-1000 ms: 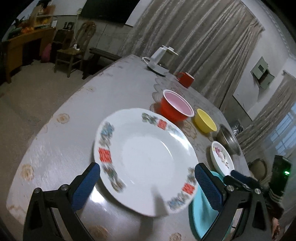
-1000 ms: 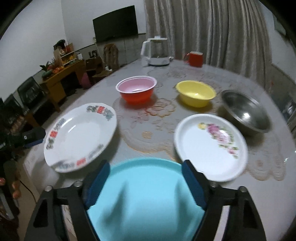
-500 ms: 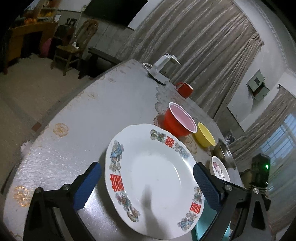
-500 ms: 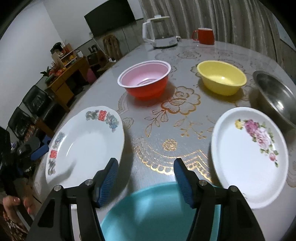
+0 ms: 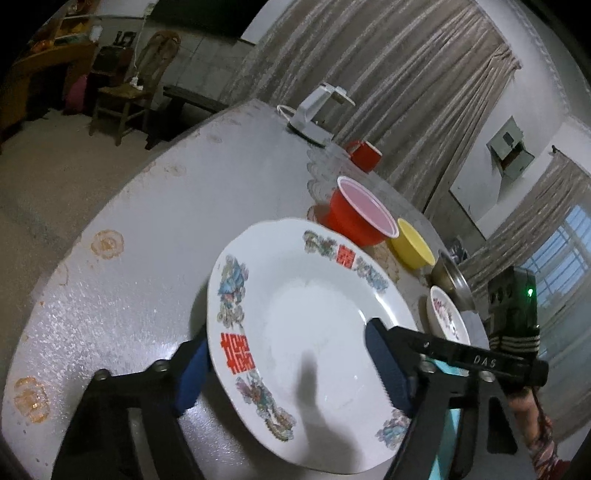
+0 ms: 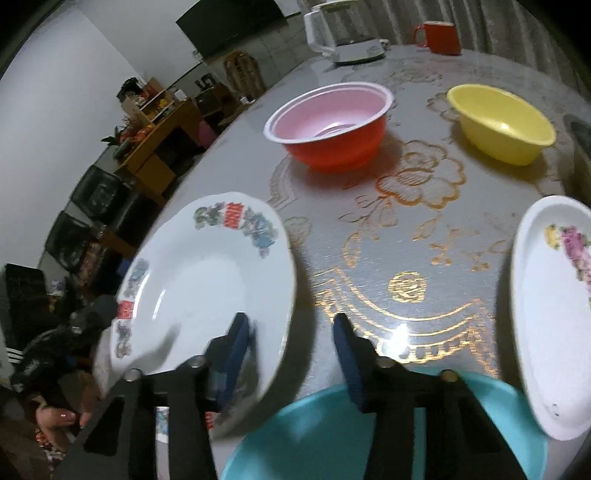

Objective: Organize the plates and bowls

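Observation:
A white plate with red characters (image 5: 306, 325) lies near the table's front left; it also shows in the right wrist view (image 6: 207, 280). My left gripper (image 5: 288, 358) is open, one finger under the plate's left rim and one over its right side. My right gripper (image 6: 291, 354) is open, straddling the plate's right rim, above a teal plate (image 6: 388, 435). A floral white plate (image 6: 554, 314) lies at the right. A red bowl (image 6: 332, 125) and a yellow bowl (image 6: 502, 122) stand behind.
A steel bowl (image 5: 450, 284) sits past the floral plate (image 5: 447, 314). A white kettle (image 6: 340, 33) and a red mug (image 6: 439, 37) stand at the table's far side. Chairs and a wooden sideboard (image 6: 155, 133) stand beyond the left edge.
Both grippers moved in on the red-character plate and narrowed. The right gripper shifted left from over the teal plate to the white plate's rim. The left fingers now bracket the plate.

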Demonstrator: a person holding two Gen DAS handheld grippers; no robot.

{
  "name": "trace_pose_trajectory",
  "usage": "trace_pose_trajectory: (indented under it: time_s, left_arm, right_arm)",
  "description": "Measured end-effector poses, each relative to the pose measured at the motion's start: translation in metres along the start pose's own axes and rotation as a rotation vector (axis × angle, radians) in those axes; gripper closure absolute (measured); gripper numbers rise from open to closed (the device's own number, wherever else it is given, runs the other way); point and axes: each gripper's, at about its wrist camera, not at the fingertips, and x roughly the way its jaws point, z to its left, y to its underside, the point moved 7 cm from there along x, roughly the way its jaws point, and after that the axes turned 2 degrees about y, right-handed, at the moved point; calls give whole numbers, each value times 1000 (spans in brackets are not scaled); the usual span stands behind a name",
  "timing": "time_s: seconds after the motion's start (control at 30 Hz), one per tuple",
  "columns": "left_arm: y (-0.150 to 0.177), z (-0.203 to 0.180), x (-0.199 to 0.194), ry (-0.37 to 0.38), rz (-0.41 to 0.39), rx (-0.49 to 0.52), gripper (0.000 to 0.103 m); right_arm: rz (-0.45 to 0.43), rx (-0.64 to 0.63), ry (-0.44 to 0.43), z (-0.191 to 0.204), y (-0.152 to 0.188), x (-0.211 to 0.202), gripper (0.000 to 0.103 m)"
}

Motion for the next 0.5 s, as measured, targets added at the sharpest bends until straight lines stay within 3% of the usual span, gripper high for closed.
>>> trace_pose_trajectory:
  time_s: [0.17, 0.4, 0.5]
  left_arm:
    - [7, 9, 7, -28, 51, 2, 62]
    - [9, 6, 12, -37, 74, 54, 62]
    - [12, -1, 14, -87, 77, 130, 62]
  right_arm:
    - [20, -20, -36, 9, -2, 9, 73]
    - [39, -45, -50, 14, -8, 19, 78]
    - [35, -81, -37, 21, -9, 21, 80]
